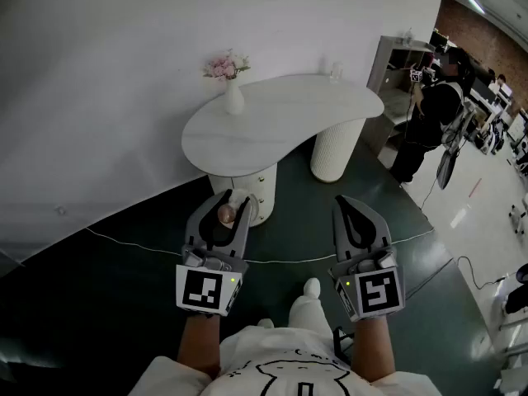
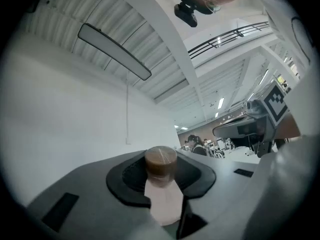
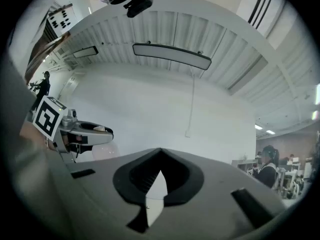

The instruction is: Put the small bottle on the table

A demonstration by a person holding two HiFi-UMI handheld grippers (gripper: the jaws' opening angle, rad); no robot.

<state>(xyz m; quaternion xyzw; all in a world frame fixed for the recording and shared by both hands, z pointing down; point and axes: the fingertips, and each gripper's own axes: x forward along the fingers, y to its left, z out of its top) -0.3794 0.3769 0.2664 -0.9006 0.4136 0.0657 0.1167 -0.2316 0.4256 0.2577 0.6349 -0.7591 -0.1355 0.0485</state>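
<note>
The room is big and open. It has a dark green floor, a plain white wall on the left and a brick wall way off at the far right. A white bean-shaped desk stands against the white wall on two ribbed round pedestals. A thin cable runs across the floor in front of it. Far right, a person in black stands next to a grey shelf unit.

There's not much to read. Each tool carries a cube with a black-and-white square marker pattern, and the wearer's white shirt has a black line drawing on it.

For containers, a white vase sits at the far left of the desk with pink flowers in it. There's also something small and clear at the far right edge, too tiny to make out.

The small bottle isn't on the desk. It's up in the air over the floor, near the closer pedestal, clamped between the jaws of the left tool. The left gripper view shows a brown cap on a pale body, with the pads pressing both sides. What's inside can't be made out.

The right tool is off to the right at about the same height, with its jaws closed tip to tip and nothing between them.
</note>
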